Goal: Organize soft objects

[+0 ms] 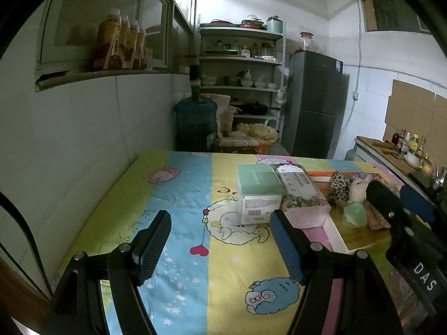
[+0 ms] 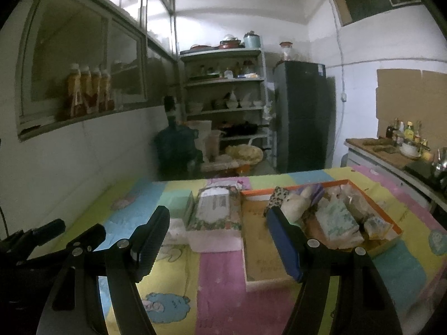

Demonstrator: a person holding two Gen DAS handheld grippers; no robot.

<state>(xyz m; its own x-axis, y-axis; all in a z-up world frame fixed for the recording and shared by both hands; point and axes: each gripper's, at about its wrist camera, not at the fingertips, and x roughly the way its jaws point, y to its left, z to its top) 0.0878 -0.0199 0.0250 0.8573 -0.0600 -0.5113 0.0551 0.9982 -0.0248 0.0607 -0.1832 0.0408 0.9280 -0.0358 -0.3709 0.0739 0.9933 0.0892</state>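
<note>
A table under a bright cartoon cloth (image 1: 190,201) carries a mint-green tissue box (image 1: 258,192) and a floral tissue pack (image 1: 303,192) side by side. To their right lies a shallow orange-rimmed cardboard box (image 2: 329,185) holding a white plush toy (image 2: 296,205), a leopard-print piece (image 2: 275,198) and several soft packets (image 2: 338,220). My left gripper (image 1: 220,248) is open over the cloth, short of the green box. My right gripper (image 2: 218,245) is open, its right finger over the box's bare left half. Nothing sits between either pair of fingers.
A white wall (image 1: 83,145) runs along the table's left side. Beyond the far edge stand a water jug (image 1: 195,117), a shelf rack (image 1: 243,78) and a dark fridge (image 1: 315,106). A counter with bottles (image 2: 402,142) lies at the right.
</note>
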